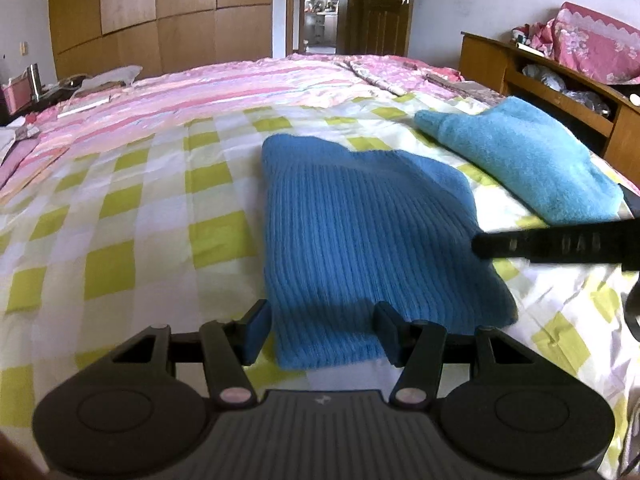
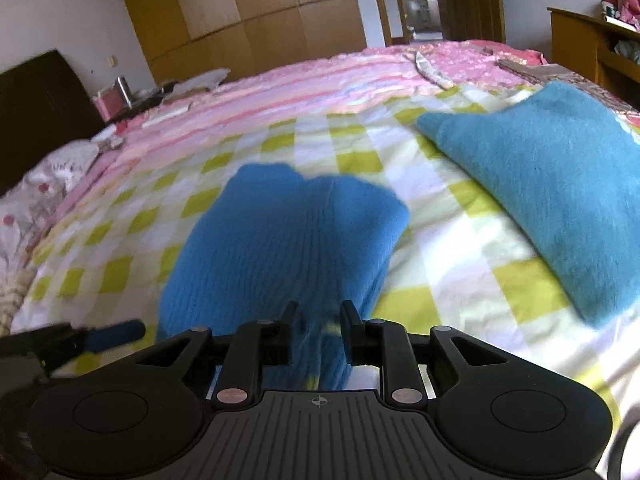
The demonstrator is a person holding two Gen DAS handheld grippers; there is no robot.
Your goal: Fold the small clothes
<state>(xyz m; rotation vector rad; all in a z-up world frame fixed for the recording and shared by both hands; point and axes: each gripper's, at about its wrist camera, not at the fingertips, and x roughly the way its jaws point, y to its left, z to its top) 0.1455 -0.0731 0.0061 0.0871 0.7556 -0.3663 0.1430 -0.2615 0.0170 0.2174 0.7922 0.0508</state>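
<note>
A folded blue ribbed sweater [image 1: 360,232] lies flat on the checked bedsheet [image 1: 132,208]. My left gripper [image 1: 320,330] stands open over its near edge, one finger just off the cloth's left side and the other above the knit. One black finger [image 1: 540,244] of the right gripper reaches in over the sweater's right side. In the right wrist view the sweater [image 2: 280,240] runs up between the fingers of my right gripper [image 2: 320,332], which stand narrowly apart with blue cloth in the gap; I see no pinch on it. A blue-padded finger [image 2: 116,332] of the left gripper shows at the lower left.
A folded teal fleece garment [image 1: 532,160] lies on the bed to the right of the sweater. A pink striped quilt [image 1: 240,88] covers the far half of the bed. A wooden headboard shelf [image 1: 560,92] stands at the right, wardrobes and an open door behind.
</note>
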